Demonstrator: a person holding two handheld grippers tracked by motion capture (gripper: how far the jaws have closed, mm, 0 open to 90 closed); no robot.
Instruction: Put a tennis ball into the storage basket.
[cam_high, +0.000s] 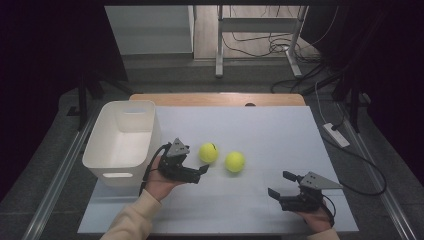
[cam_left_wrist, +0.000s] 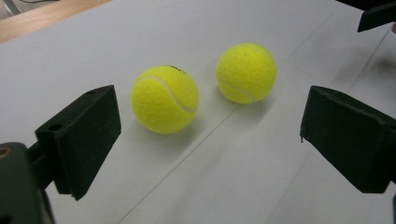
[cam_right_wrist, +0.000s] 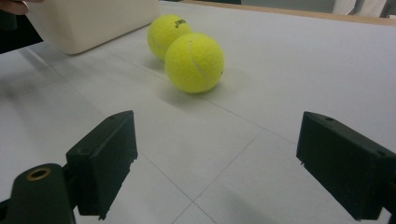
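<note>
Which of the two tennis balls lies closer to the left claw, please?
The ball with black print, nearer the white bin; the other ball sits further right.

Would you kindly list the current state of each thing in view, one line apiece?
Left gripper: open, holding nothing, aimed at the balls.
Right gripper: open, holding nothing, low over the table.
Left tennis ball: resting on the table, free, just ahead of the left gripper's fingers.
Right tennis ball: resting on the table, free, apart from the other ball.
White bin: upright at the table's left; what shows of its inside is empty.
</note>
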